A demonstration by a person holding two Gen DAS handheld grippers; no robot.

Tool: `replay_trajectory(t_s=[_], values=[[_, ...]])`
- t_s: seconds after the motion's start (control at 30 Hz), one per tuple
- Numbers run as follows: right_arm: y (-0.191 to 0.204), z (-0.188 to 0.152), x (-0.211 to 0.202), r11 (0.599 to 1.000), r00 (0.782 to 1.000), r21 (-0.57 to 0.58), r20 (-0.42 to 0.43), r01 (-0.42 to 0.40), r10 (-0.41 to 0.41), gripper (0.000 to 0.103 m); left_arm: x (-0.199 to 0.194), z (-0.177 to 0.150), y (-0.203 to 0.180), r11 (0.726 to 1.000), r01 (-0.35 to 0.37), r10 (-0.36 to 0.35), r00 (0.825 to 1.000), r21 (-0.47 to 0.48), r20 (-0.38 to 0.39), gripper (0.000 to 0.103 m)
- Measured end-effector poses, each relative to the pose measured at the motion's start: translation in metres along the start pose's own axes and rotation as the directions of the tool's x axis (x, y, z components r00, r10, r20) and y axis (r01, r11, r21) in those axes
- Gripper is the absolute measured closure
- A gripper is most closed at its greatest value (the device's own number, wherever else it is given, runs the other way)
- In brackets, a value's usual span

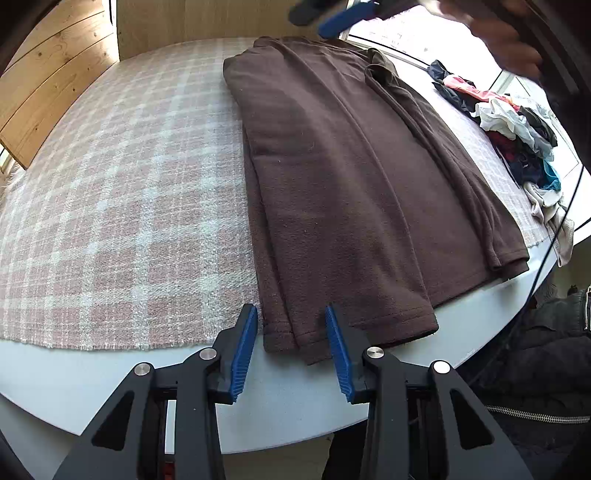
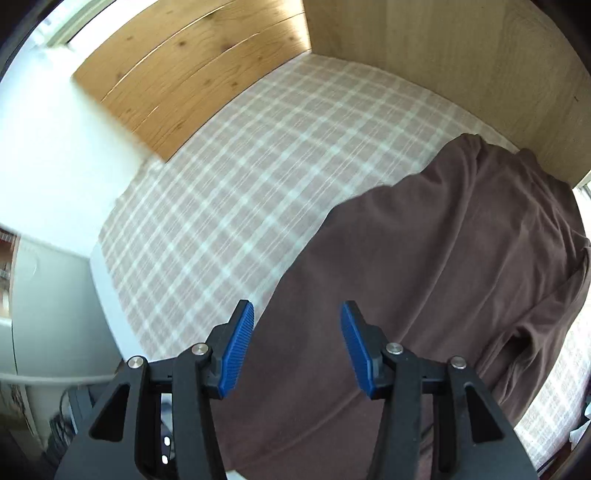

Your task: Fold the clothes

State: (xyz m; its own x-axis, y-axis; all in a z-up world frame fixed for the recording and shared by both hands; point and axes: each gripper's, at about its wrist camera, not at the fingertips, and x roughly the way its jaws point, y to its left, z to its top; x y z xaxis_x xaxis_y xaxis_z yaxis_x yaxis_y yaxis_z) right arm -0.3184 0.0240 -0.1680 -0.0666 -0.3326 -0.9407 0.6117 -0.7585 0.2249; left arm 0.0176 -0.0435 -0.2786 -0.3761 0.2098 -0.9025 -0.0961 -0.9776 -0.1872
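A brown fleece garment (image 1: 343, 177) lies lengthwise on the pink plaid cloth (image 1: 122, 206), its sides folded in over the middle. My left gripper (image 1: 291, 317) is open at the garment's near hem, its fingers either side of the folded corner, holding nothing. My right gripper (image 2: 297, 314) is open and empty, hovering over the garment (image 2: 424, 280) at its far end. The right gripper also shows blurred at the top of the left wrist view (image 1: 343, 14).
A pile of mixed clothes (image 1: 517, 129) lies along the right edge of the table (image 1: 288, 402). Wooden panels (image 1: 51, 81) stand at the back and left. A black cable (image 1: 546, 258) hangs at the right, near a dark jacket (image 1: 546, 354).
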Motion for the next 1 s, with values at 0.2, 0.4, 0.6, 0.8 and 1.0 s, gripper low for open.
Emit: replay_trajectory(t_s=[0.2,0.4,0.6,0.8,1.0], values=[[-0.023,0.048,0.076,0.986,0.984,0.135,-0.158,0.099,-0.077,0.054,-0.008,-0.001,0.001,1.0,0.013,-0.014,1.0,0.014,0.022,0.09],[-0.03,0.055,0.121,0.969,0.938,0.124,-0.301,0.214,-0.169,0.054,-0.008,0.002,0.005,0.999,0.052,-0.052,0.998,0.006,0.046,0.091],[-0.048,0.052,0.114,0.977,0.953,0.136,-0.278,0.164,-0.121,0.078,-0.017,-0.013,0.01,0.997,0.072,-0.07,0.993,-0.016,0.094,0.093],[-0.093,0.042,0.091,0.962,0.975,0.271,-0.202,-0.034,0.091,0.097,-0.032,-0.008,-0.006,0.999,0.043,-0.039,0.988,-0.02,0.147,0.093],[-0.121,0.023,0.048,0.955,0.976,0.256,-0.117,-0.148,0.182,0.097,-0.057,-0.001,-0.047,1.0,-0.013,0.016,0.981,-0.015,0.191,0.093]])
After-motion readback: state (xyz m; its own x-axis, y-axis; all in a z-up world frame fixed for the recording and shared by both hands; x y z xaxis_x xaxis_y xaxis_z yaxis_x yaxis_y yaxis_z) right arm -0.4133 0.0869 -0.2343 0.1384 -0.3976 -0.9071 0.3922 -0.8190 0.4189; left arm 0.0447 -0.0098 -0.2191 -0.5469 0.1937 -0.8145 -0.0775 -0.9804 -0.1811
